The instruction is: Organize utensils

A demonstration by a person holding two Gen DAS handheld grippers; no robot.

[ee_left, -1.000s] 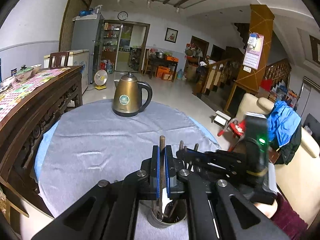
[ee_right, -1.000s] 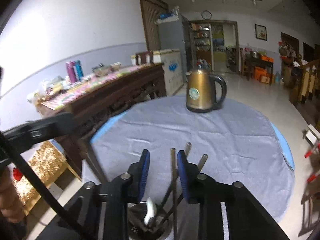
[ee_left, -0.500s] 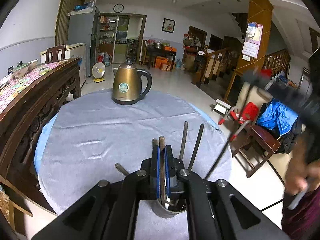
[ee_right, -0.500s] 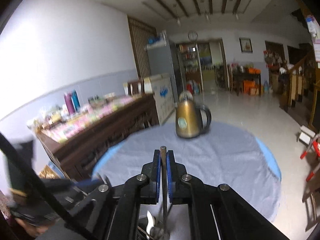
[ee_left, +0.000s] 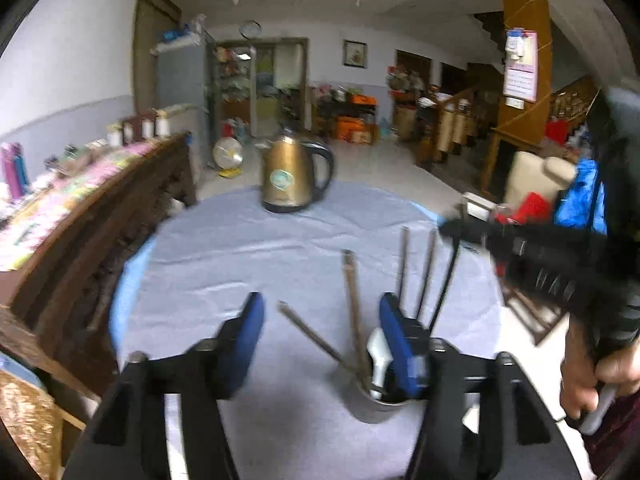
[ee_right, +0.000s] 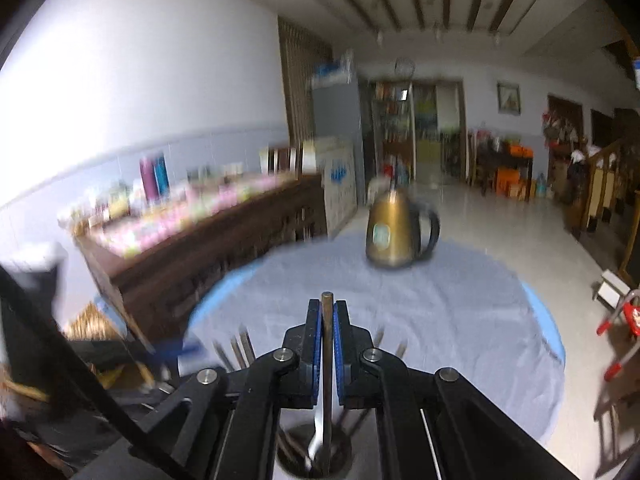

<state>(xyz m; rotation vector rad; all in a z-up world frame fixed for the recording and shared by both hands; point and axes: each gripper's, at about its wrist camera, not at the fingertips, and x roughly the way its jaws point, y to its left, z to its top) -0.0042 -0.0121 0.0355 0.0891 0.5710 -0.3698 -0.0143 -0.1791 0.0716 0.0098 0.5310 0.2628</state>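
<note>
Utensils (ee_left: 354, 304) stand in a holder (ee_left: 374, 406) on the table (ee_left: 240, 248), kettle (ee_left: 290, 176) behind.

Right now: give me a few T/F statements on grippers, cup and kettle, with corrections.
1. The right gripper is shut on a chopstick. True.
2. The left gripper is clamped on a chopstick. False: its jaws have just been opening and grip nothing.
3. The metal cup lies tipped over. False: it stands upright with utensils in it.
4. The kettle stands on the grey cloth. True.
</note>
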